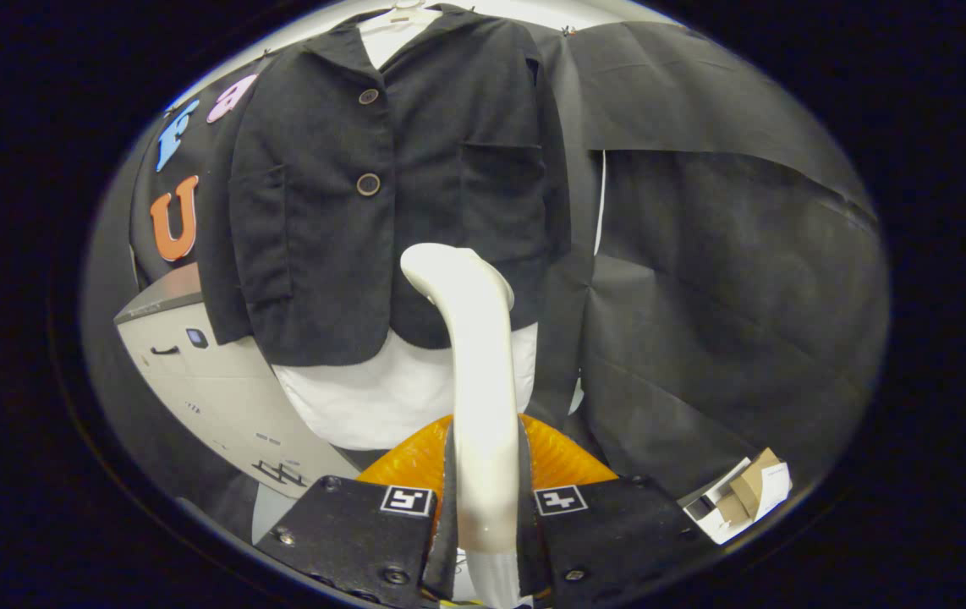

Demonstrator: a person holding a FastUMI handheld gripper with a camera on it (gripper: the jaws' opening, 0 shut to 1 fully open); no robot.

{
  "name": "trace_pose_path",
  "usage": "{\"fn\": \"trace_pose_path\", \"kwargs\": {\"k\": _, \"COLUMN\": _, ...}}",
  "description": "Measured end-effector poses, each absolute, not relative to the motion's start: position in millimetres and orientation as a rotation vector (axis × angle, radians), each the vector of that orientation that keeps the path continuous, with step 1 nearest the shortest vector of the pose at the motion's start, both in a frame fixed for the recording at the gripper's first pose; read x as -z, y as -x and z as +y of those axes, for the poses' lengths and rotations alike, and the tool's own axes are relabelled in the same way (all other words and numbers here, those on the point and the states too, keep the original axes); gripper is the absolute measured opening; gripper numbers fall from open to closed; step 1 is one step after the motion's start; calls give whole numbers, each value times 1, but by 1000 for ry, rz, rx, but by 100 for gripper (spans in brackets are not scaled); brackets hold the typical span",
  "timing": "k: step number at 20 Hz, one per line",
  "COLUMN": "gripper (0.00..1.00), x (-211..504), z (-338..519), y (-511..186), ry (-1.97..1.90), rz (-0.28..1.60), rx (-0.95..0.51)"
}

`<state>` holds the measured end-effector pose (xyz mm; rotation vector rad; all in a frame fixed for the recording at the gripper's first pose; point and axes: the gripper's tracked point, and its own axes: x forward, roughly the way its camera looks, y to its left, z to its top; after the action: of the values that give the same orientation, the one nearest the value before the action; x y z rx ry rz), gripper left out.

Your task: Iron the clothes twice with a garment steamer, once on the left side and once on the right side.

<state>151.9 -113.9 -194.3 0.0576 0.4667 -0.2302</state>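
A black jacket (390,186) with two buttons hangs on a white hanger against the booth wall, over a white garment (381,397) that shows below its hem. My gripper (483,507) is shut on the white handle of the garment steamer (474,355), both fingers pressing its sides. The steamer's neck rises between the fingers and bends forward, its head close to the jacket's lower front, right of the button line. Whether the head touches the cloth I cannot tell. An orange translucent part (563,461) of the steamer shows behind the fingers.
A grey-white cabinet (212,381) stands low on the left, beside the jacket. Black cloth (720,296) covers the wall to the right. A small cardboard box (745,495) lies low on the right beyond the fingers.
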Motion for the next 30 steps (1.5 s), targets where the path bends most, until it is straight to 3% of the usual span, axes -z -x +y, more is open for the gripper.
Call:
{"fn": "trace_pose_path", "kwargs": {"k": 7, "gripper": 31, "x": 194, "z": -109, "y": -146, "ry": -63, "rz": 467, "rx": 227}}
{"fn": "trace_pose_path", "kwargs": {"k": 22, "gripper": 31, "x": 82, "z": -59, "y": -88, "ry": -67, "rz": 277, "rx": 152}}
{"fn": "trace_pose_path", "kwargs": {"k": 30, "gripper": 30, "x": 63, "z": -8, "y": -53, "ry": -45, "rz": 248, "rx": 82}}
